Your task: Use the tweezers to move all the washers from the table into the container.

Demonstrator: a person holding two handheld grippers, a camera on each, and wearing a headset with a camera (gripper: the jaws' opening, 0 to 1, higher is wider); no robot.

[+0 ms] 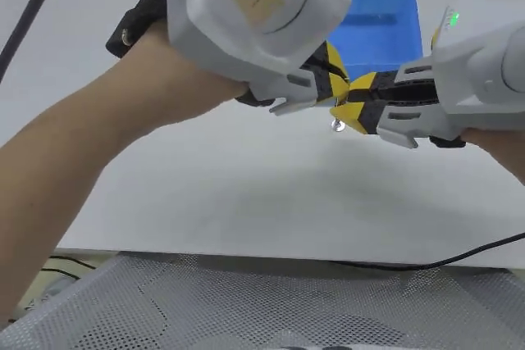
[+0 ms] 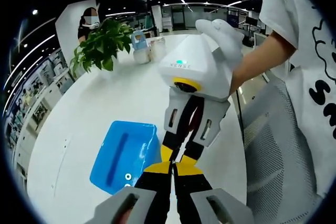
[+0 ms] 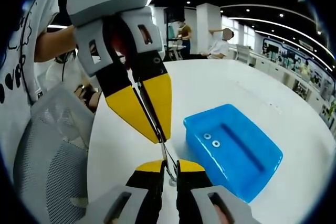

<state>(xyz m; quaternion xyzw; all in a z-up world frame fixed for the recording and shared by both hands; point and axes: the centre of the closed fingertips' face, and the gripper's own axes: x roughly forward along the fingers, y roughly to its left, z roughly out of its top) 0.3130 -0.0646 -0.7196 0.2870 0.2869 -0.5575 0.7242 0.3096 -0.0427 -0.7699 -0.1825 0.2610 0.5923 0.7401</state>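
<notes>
- The left tool [image 3: 161, 139] is clenched on the thin steel tweezers [image 3: 167, 156]. The right tool [image 3: 170, 167] has its jaws pressed close on either side of the tweezer arms and seems to be squeezing them.
- A small silver metal washer [image 1: 336, 126] hangs at the tweezer tips. It is above the smooth white surface [image 1: 246, 194] and just short of the blue rectangular plastic container [image 3: 247, 129].
- Main risk: the washer is flat, hard and slick, and only narrow tips pinch it. If the right tool eases its squeeze, the washer would likely drop outside the container and roll away.
- Second risk: both tools share one springy pair of tweezers. If the hands move unevenly, the arms could twist and flick the washer off.
- Third risk: the container looks light and glossy, so a knock on its wall could slide it.
- Two ring-shaped washers [image 3: 211, 139] lie on the container's floor, beside a shallow groove.
- The yellow jaw tips look like hard, matte plastic.
</notes>
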